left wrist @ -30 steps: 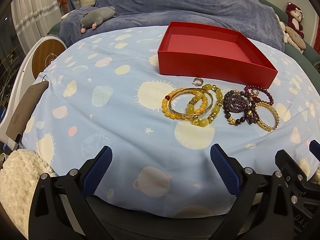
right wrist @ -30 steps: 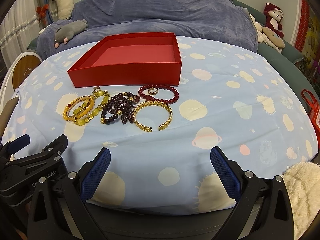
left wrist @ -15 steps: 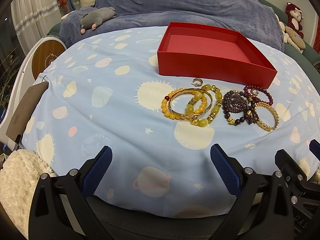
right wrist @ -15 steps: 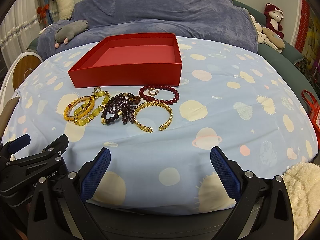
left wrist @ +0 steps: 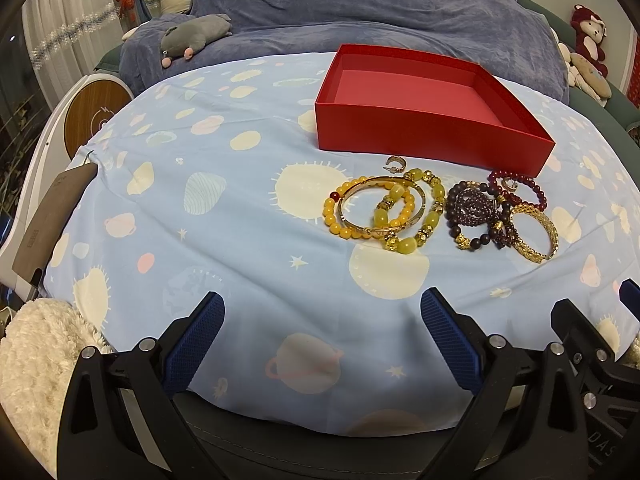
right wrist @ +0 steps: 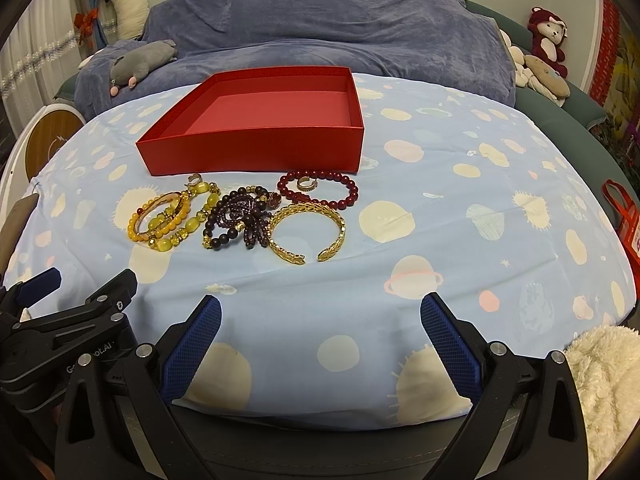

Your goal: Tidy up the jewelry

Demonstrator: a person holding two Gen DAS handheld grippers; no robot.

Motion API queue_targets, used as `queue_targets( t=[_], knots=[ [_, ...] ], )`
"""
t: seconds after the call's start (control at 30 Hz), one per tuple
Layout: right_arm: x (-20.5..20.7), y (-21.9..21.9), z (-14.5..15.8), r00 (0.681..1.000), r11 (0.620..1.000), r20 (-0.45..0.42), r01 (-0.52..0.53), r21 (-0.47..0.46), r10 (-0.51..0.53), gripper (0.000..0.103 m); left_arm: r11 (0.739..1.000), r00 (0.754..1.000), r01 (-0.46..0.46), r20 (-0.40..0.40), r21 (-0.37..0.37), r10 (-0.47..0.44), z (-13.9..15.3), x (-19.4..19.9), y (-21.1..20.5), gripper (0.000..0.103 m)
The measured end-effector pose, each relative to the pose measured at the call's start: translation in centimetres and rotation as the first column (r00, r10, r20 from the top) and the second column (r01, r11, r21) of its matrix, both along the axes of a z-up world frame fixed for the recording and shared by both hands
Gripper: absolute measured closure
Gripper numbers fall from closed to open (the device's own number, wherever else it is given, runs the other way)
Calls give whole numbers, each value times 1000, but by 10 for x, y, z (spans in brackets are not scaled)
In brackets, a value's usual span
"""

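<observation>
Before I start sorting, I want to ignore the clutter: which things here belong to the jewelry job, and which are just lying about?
For the job:
- red box, empty
- yellow bead bracelets
- purple bead bracelets
- gold cuff
- dark red bead bracelet
- two small rings

Lying about:
- grey plush toy
- red plush monkey
- fluffy white throw

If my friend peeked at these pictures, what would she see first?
Probably the big red box, open and empty, sitting on the blue planet-print sheet. Right in front of it lies a shiny heap of bracelets: yellow beads to the left, dark purple beads in the middle, and a gold cuff beside a ring of red beads. Both claws, left and right, wait open near the edge.
</observation>
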State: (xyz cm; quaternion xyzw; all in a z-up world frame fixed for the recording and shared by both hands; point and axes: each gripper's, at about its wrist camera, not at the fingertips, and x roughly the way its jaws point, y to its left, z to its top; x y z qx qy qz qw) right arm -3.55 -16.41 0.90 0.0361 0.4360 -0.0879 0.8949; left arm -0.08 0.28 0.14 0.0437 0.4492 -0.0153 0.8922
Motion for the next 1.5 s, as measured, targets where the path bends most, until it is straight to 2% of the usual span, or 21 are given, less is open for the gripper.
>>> queue_targets(
  t=[1.3, 1.5],
  knots=[
    [-1, -1, 4, 1000, 1000, 13, -3, 10, 3, 7, 1000, 1000, -14, 6, -4, 14, 3, -2, 3, 8],
    [0, 2, 7, 1000, 1000, 22, -18, 3, 18, 7, 1000, 1000, 13, 20, 13, -14, 4, -3, -2, 8]
  ],
)
